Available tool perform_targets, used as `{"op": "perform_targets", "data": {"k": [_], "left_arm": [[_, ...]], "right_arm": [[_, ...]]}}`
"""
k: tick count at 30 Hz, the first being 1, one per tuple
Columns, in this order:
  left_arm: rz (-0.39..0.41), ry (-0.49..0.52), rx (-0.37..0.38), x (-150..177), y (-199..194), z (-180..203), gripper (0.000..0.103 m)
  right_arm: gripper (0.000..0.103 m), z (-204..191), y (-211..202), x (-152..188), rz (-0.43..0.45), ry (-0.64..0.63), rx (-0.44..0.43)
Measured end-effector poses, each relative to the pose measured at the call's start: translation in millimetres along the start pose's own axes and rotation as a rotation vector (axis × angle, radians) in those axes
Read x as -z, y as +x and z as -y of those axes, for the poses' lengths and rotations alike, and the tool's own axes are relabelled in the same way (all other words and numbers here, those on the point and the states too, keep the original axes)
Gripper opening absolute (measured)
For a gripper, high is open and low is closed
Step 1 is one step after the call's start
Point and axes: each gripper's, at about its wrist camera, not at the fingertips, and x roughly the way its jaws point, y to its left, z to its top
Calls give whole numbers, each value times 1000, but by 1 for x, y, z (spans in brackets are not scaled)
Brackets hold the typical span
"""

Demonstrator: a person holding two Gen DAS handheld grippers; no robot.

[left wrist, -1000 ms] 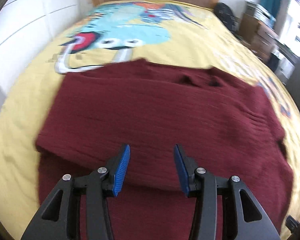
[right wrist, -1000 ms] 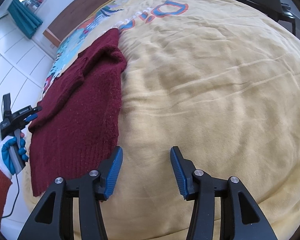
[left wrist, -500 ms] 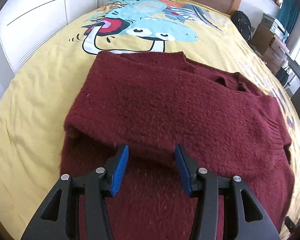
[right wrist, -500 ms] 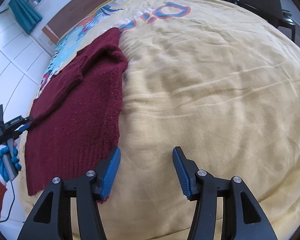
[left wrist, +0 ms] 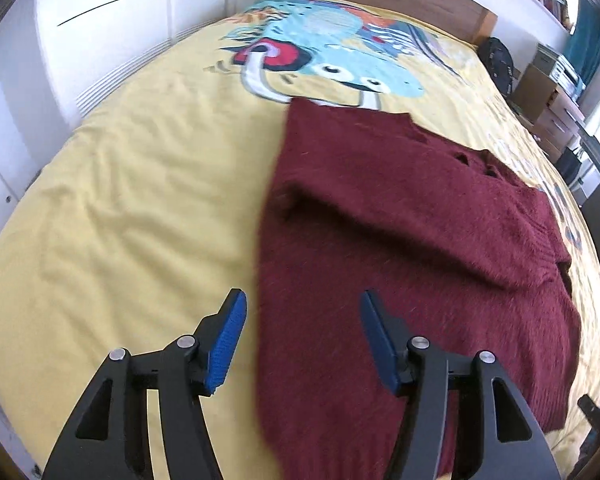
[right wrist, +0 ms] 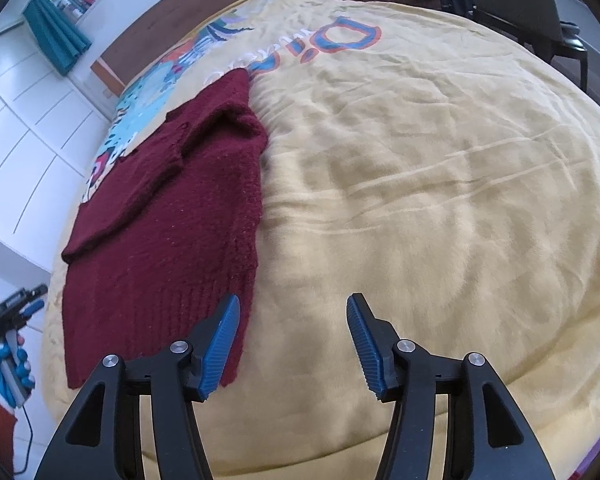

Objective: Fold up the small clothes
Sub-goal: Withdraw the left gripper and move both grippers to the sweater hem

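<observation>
A fuzzy maroon knit sweater (left wrist: 412,240) lies flat on the soft, wrinkled yellow blanket (left wrist: 132,208), a sleeve folded across its body and a ribbed hem at its near edge. The left gripper (left wrist: 302,340), jaws opening, hangs over the sweater's left edge with nothing pinched. The right gripper (right wrist: 292,340) stands released at the hem's near right corner, ridged blue pads (right wrist: 220,344) apart.

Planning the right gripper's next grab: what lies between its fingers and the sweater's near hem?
Nothing but bare yellow bedspread; in the right wrist view the right gripper hovers open just beside the sweater hem corner.
</observation>
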Motion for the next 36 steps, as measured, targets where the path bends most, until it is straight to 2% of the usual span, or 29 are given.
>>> {"op": "perform_targets", "data": {"k": [5,7,9,11,14,17,28,36], "left_arm": [[-7,-37,-19,22,-22,-28,55],[-6,-48,-29,30,-31,-37,55],[-7,-55,-38,39,-38,-44,56],[-13,-65,-34,47,-42,-50,56],[-18,-79,-25,58,-49,-55,63],[-31,-98,-6,68,-51,-59,63],[-103,-103,50,99,-34,-40,63],[-157,-115,115,109,-16,-25,63]], "right_arm": [[58,-3,-14,5,10,-9,-1],[63,-4,-19,7,14,-8,-1],[64,-5,-24,9,19,-9,-2],[65,-6,-29,11,22,-12,-6],[65,-7,-36,15,26,-18,-11],[65,-9,-40,16,24,-18,-16],[65,-28,-21,17,-24,-48,-27],[65,-36,4,15,-75,-63,-36]]}}
